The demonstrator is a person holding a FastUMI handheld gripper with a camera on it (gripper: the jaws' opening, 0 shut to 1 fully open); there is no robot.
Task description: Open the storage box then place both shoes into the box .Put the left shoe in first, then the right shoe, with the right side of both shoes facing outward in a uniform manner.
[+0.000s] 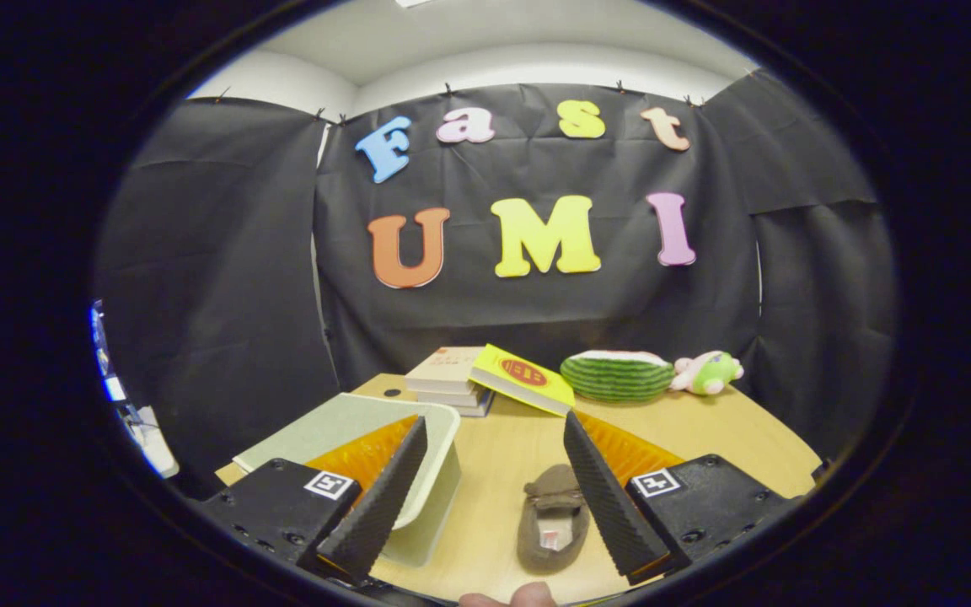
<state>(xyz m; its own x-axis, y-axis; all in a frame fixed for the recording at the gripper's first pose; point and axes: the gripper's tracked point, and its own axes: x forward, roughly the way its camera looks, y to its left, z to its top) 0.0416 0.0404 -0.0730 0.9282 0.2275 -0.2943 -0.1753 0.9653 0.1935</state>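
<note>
Fingertip of a person (509,597) shows nearest, just under the gripper (485,497), whose fingers stand wide apart and hold nothing. Table (705,421) carries everything. Box (431,472), pale and stiff, sits behind the left finger; its lid looks closed, though I cannot tell for sure. Shoe (549,527), a brown slipper, lies between the fingers, close against the right one, opening up. Judged soft and light; it will fold if pinched at the toe, so the heel rim or side wall seems the better hold. Only one shoe is in sight. Beyond: books (452,379) with a yellow one (523,378) leaning on them, a melon (616,375), a plush toy (709,373). All stand well apart from the shoe; nothing blocks it.
</note>
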